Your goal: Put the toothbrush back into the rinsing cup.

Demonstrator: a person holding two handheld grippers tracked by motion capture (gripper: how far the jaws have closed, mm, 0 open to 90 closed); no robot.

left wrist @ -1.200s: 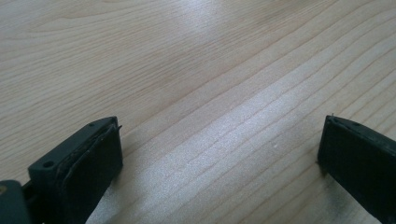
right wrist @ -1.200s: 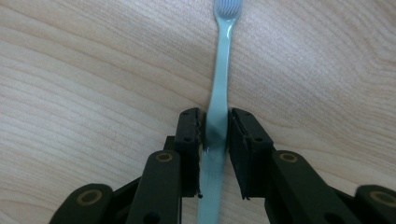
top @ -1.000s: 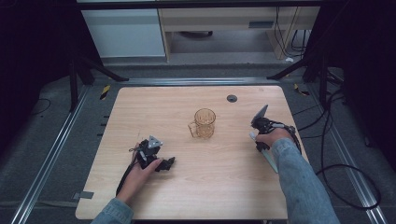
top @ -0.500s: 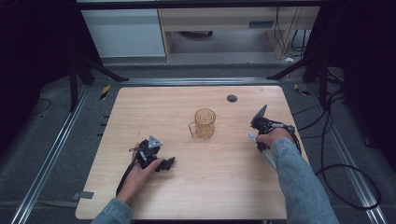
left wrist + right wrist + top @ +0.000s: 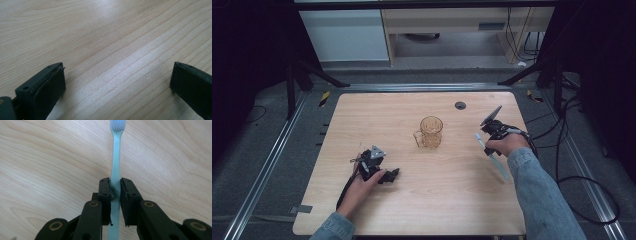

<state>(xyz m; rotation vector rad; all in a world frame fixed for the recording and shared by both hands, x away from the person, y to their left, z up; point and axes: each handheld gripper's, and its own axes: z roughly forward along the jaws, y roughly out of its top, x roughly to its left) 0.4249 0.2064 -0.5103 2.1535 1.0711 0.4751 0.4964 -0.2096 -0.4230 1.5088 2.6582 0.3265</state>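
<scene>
I see pale wood table [image 5: 452, 200], rounded corners. Amber glass mug [image 5: 430, 133] stands upright approx. centre, handle twd left. Small dark round cap [image 5: 460, 105] sits near far edge, right of mug.

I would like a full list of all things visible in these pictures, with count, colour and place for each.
Glass mug: one, amber, handle toward the left claw, near the table's middle.
Toothbrush: one, pale blue, clamped by its handle in the right claw.
Table: one, light wood.
Grommet: one, dark, far edge of the table.
Left claw: one, black, jaws wide apart, low over bare wood at the near left.
Right claw: one, black, shut on the toothbrush, at the right side.
Sleeves: two, blue denim, entering from the bottom.
</scene>
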